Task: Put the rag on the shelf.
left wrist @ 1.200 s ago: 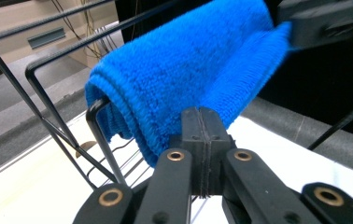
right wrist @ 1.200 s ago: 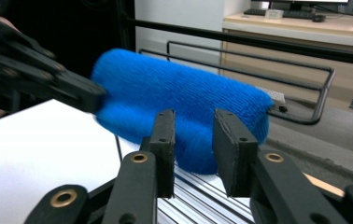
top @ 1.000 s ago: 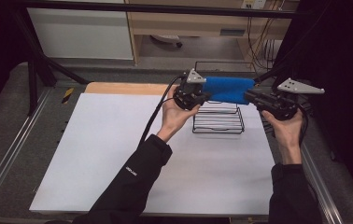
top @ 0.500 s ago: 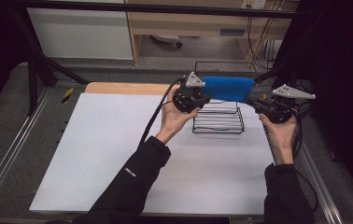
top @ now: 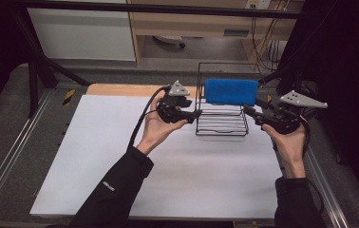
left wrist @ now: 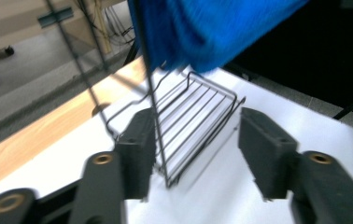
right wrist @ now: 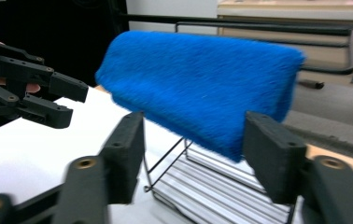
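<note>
White sheeting covers the table (top: 120,156), with a wooden strip along its far edge and pale cabinets behind. Near that far edge stands a black wire rack (top: 221,121), and a fuzzy blue cloth (top: 230,91) hangs folded over its top bar, apart from both tools. The left gripper (top: 193,114) sits just beside the rack's left side and the right gripper (top: 250,112) just beside its right; the jaws of both have just been opening and now stand apart with no cloth pinched, though a wire upright crosses between the left pair in the left gripper view. To finish the release cleanly, I would draw each tool straight outward and level, keeping the left jaw off the wire so the light rack does not tip or slide.
</note>
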`<state>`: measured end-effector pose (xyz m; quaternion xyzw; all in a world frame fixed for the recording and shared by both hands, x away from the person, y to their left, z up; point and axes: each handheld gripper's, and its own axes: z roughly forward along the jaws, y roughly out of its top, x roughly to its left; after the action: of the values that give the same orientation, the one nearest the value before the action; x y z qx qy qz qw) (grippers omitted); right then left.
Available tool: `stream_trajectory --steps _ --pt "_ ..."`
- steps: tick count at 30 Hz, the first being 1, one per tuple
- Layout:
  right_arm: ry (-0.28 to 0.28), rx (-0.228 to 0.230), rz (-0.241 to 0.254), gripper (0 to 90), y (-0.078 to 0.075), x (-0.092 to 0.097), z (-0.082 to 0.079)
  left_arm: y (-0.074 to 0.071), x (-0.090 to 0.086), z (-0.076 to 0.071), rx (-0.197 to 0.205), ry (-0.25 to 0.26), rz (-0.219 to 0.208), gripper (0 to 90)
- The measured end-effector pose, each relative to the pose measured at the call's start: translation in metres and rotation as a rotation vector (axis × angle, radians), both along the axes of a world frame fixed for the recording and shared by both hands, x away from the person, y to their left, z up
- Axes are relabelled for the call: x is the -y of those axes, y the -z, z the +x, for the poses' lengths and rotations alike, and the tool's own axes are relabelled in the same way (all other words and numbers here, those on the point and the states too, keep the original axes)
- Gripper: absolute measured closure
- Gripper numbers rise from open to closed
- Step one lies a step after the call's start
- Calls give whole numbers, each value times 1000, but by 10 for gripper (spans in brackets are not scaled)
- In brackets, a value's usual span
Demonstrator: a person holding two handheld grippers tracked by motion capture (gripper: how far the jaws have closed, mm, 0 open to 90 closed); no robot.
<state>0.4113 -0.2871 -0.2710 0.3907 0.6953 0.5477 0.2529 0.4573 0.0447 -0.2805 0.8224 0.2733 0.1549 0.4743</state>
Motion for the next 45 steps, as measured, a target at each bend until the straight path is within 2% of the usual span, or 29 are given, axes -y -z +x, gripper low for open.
stream_trajectory --steps 3,6,9,14,16,22,27,33,35,37,43,45 --pt "-10 -16 -16 290 3 -8 -4 6 -16 -7 -8 -11 7 388" --pt "-30 -29 0 225 6 -15 -8 15 -34 -14 -17 -29 15 343" --pt "-46 -53 10 153 11 -22 -11 23 -53 -21 -43 -42 20 309" --pt "-77 -95 -2 86 22 -35 -15 34 -82 -33 -65 -77 18 264" --pt "-87 -101 2 68 27 -39 -17 40 -93 -39 -71 -90 33 245" --pt "-107 -111 -9 43 46 -49 -21 60 -122 -53 -85 -129 42 151" --pt "-123 -145 -18 19 69 -50 -23 81 -146 -62 -105 -167 52 95" --pt "-131 -203 -23 6 99 -49 -27 106 -172 -73 -109 -216 54 80" --pt "-149 -214 -36 4 109 -48 -29 112 -180 -76 -116 -226 42 80" --pt "-153 -229 -39 4 117 -47 -31 118 -187 -80 -118 -234 31 81" --pt "-153 -263 -41 5 144 -38 -37 134 -202 -88 -114 -244 43 81" --pt "-161 -280 -50 4 151 -34 -39 139 -207 -91 -116 -251 34 81"
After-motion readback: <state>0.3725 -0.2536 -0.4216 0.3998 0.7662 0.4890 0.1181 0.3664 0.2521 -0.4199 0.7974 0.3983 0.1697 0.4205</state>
